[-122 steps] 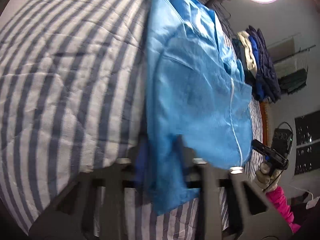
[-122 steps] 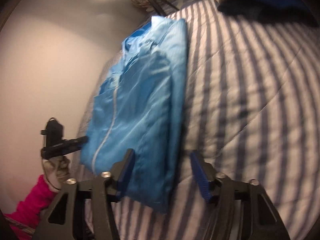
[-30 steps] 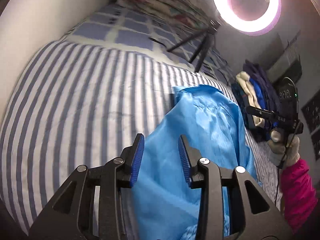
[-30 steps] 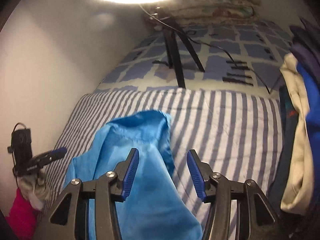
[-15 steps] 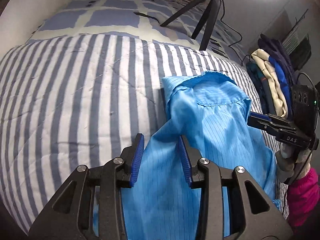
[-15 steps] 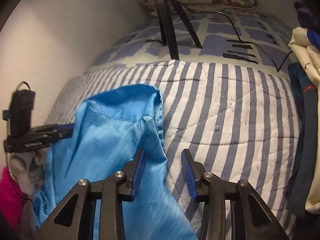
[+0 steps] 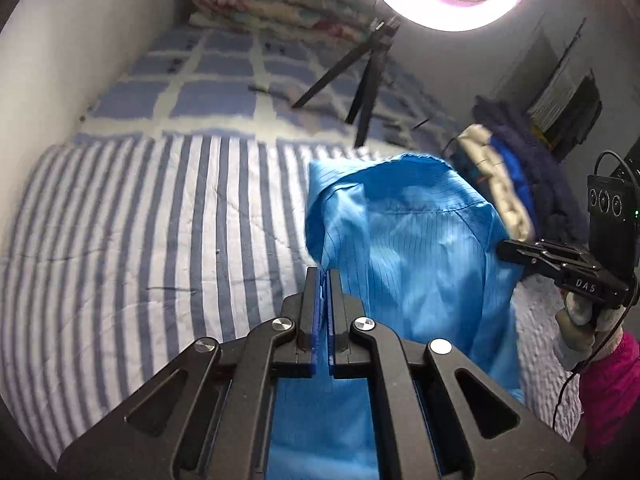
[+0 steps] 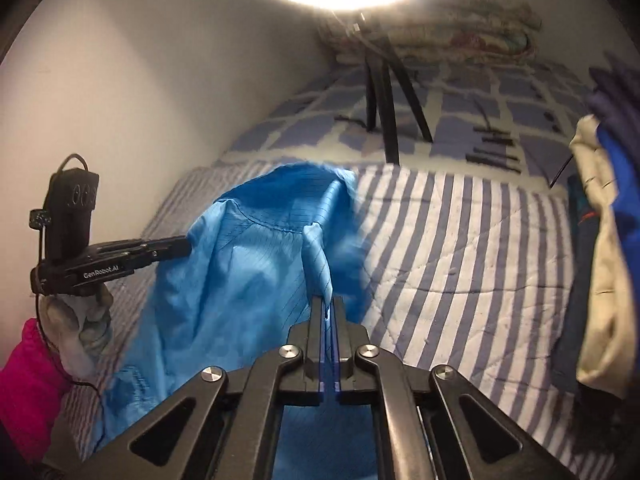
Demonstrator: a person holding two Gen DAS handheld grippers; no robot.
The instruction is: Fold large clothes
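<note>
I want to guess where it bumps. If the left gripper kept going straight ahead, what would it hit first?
Most likely the blue garment that the left gripper is already shut on. Past that fold lies the striped bed cover, though depth is hard to judge.

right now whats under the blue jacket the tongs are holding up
The striped quilt runs under the blue jacket, held by left tongs and right tongs. Whatever lies beneath its draped lower part is covered.
</note>
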